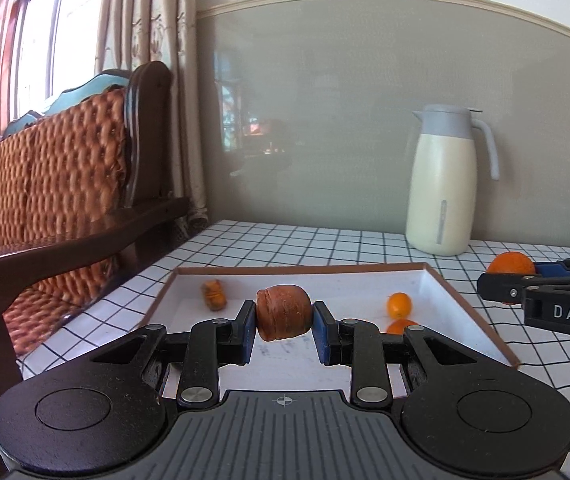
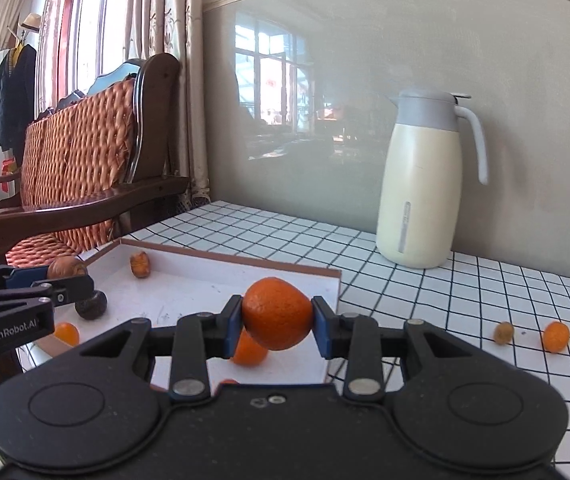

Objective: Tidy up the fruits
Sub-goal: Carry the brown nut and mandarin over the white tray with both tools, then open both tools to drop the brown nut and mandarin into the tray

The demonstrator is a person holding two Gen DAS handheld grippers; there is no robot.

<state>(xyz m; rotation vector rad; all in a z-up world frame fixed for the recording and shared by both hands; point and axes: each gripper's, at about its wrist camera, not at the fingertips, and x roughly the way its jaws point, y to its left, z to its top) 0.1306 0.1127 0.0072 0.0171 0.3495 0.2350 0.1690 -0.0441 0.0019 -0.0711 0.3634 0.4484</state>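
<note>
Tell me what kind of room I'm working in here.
Likely a home living or dining room: a wooden cushioned bench beside a curtained window, and a thermos jug on a table with a checked cloth.

A brown, wrinkled fruit (image 1: pixel 283 313) was held above the white tray (image 1: pixel 437 280), and an orange (image 2: pixel 277 313) was held over the tray's right edge. Inside the tray were seen a small brown fruit (image 1: pixel 213 294), two small oranges (image 1: pixel 399 305) and a dark round fruit (image 2: pixel 91 305). Two more small fruits, one brownish (image 2: pixel 503 333) and one orange (image 2: pixel 555 336), lay right of the tray.
</note>
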